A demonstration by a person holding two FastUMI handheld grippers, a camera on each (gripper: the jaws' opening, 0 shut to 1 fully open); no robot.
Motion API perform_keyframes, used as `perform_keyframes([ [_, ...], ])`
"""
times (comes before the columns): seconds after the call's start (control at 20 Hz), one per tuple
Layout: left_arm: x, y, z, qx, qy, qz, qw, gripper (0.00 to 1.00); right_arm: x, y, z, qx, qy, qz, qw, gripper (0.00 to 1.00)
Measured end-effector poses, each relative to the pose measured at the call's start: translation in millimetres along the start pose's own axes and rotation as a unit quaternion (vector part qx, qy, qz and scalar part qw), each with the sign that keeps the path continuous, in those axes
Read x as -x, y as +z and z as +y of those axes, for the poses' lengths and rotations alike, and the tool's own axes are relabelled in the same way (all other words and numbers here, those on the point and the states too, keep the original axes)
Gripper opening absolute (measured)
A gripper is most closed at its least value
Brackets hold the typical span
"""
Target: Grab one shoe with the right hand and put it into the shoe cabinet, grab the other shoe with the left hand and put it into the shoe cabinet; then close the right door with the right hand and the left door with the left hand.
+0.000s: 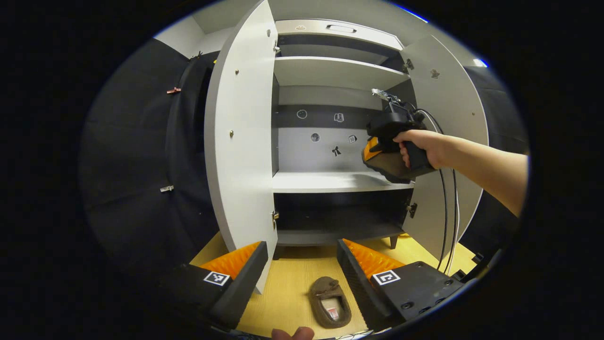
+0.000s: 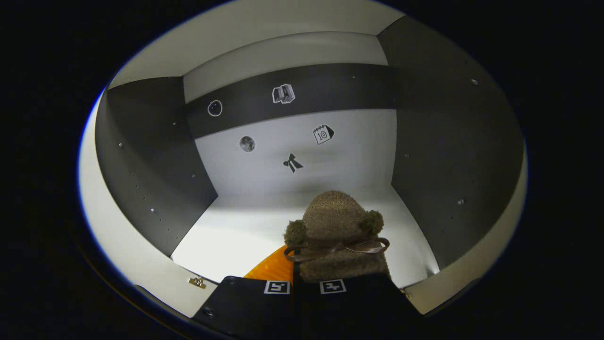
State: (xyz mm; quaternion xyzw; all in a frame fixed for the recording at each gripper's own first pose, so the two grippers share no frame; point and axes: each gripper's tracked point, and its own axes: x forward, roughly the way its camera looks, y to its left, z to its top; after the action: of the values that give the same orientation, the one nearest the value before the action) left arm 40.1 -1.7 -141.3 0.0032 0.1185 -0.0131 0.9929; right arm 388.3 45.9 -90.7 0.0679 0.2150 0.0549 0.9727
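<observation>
The cabinet [image 1: 330, 182] stood open mid-frame, the right gripper [image 2: 306, 278] clenched on a fuzzy slipper [image 2: 337, 236] over its middle shelf [image 2: 236, 236], while the left gripper [image 1: 302, 274], released, hovered above the other slipper [image 1: 330, 302] at lower centre: soft, light, probably best pinched at the heel rim.

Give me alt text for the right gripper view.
The right gripper holds a brown slipper with a ribbon bow, reaching into the shoe cabinet above its pale shelf. Small stickers dot the back panel.
</observation>
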Motion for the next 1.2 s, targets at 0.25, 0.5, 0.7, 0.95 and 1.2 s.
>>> perform_keyframes([
  [0.25, -2, -2, 0, 0.005, 0.016, 0.007, 1.000, 0.94, -57, 8, -4, -0.024, -0.012, 0.016, 1.000, 0.08],
  [0.5, -5, -8, -4, 0.026, 0.024, 0.021, 0.999, 0.94, -83, -9, -2, -0.024, -0.015, 0.041, 0.999, 0.09],
  [0.7, -4, -10, -6, 0.027, 0.029, 0.023, 0.999, 0.94, -98, -17, -4, -0.031, -0.025, 0.055, 0.998, 0.09],
  [0.95, -3, -19, -4, 0.032, 0.030, 0.034, 0.998, 0.94, -95, -23, -1, -0.027, -0.030, 0.067, 0.997, 0.13],
  [1.2, -2, -18, -3, 0.040, 0.028, 0.032, 0.998, 0.94, -74, -20, 7, -0.021, -0.021, 0.067, 0.997, 0.41],
])
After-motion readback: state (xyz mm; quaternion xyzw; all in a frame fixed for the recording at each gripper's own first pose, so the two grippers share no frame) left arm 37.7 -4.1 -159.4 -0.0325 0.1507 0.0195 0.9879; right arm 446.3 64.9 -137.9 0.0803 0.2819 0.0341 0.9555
